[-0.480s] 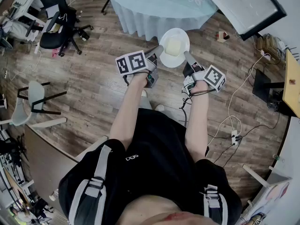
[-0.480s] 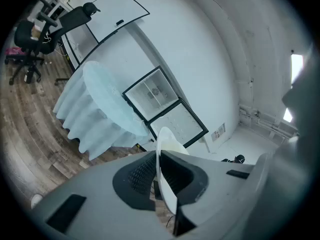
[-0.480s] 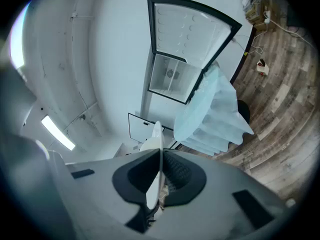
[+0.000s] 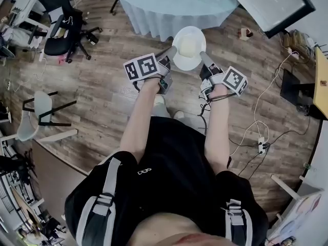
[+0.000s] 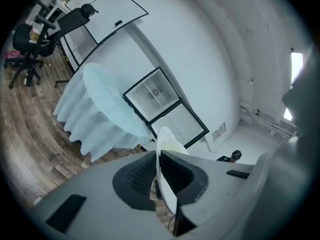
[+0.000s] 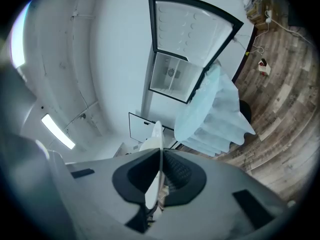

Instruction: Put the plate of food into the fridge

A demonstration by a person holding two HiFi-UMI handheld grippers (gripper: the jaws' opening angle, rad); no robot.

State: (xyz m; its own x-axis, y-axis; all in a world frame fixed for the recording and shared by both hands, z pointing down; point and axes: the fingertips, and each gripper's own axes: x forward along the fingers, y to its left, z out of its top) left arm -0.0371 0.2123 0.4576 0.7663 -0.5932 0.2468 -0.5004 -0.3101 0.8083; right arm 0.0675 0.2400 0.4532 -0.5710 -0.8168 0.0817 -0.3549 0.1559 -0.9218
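I carry a white plate (image 4: 188, 47) with a pale yellow block of food (image 4: 188, 45) level above the wooden floor, held from both sides. My left gripper (image 4: 172, 52) is shut on its left rim and my right gripper (image 4: 203, 56) on its right rim. The plate's rim (image 5: 165, 146) shows edge-on between the pads of the left gripper (image 5: 158, 156). It shows the same way, plate rim (image 6: 156, 133), in the right gripper (image 6: 161, 156). The fridge (image 5: 152, 96) stands open beyond the table; fridge interior (image 6: 172, 79) and swung-out door (image 6: 192, 26) are visible.
A round table with a pale blue cloth (image 4: 174, 4) stands just ahead, between me and the fridge door (image 4: 269, 4). A black office chair (image 4: 59, 22) and a white chair (image 4: 36, 114) are at left. Cables and a power strip (image 4: 261, 145) lie on the floor at right.
Both grippers and the plate have moved slightly forward, toward the table; the grip on the plate is unchanged.
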